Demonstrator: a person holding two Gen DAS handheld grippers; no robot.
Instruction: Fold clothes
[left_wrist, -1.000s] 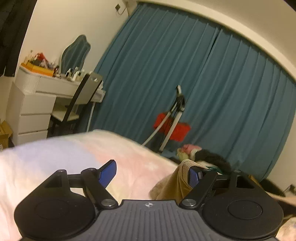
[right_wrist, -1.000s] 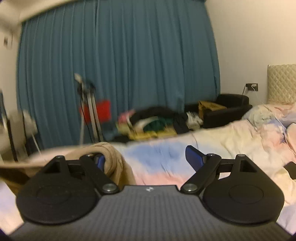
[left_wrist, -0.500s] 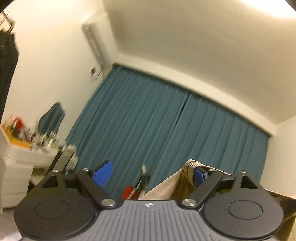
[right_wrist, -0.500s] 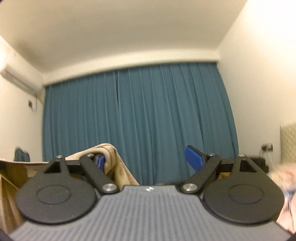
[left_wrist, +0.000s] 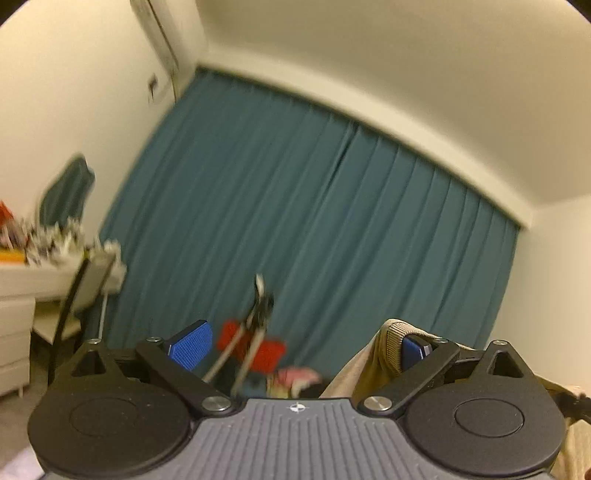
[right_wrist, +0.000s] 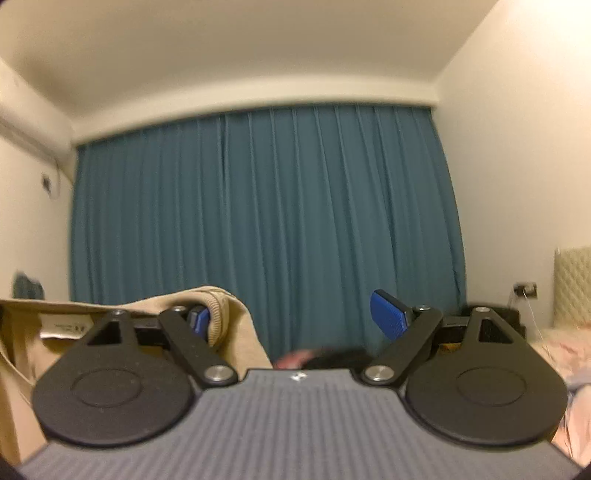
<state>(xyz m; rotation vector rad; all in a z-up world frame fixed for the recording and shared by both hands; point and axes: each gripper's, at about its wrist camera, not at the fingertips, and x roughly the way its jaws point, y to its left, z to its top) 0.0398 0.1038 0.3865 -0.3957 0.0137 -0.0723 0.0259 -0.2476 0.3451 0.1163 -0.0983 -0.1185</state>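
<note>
The tan garment (right_wrist: 236, 332) is soft and thick, with a ribbed knit edge and a white label (right_wrist: 64, 326) sewn inside. In the right wrist view we see it hanging over the left finger of our right gripper (right_wrist: 299, 319) and falling down the left side. In the left wrist view the same cloth (left_wrist: 384, 350) hangs over the right finger of our left gripper (left_wrist: 304, 343). So it is up in the air between our two grippers.

Far behind it a big blue-green curtain (left_wrist: 314, 229) covers the wall. On the far left stands a white dresser (left_wrist: 14, 314) with a chair (left_wrist: 85, 302) beside it.

Our left gripper's jaws are wide and opening, with nothing pinched between them. Our right gripper's jaws are wide too, and the cloth only drapes over one finger.
</note>
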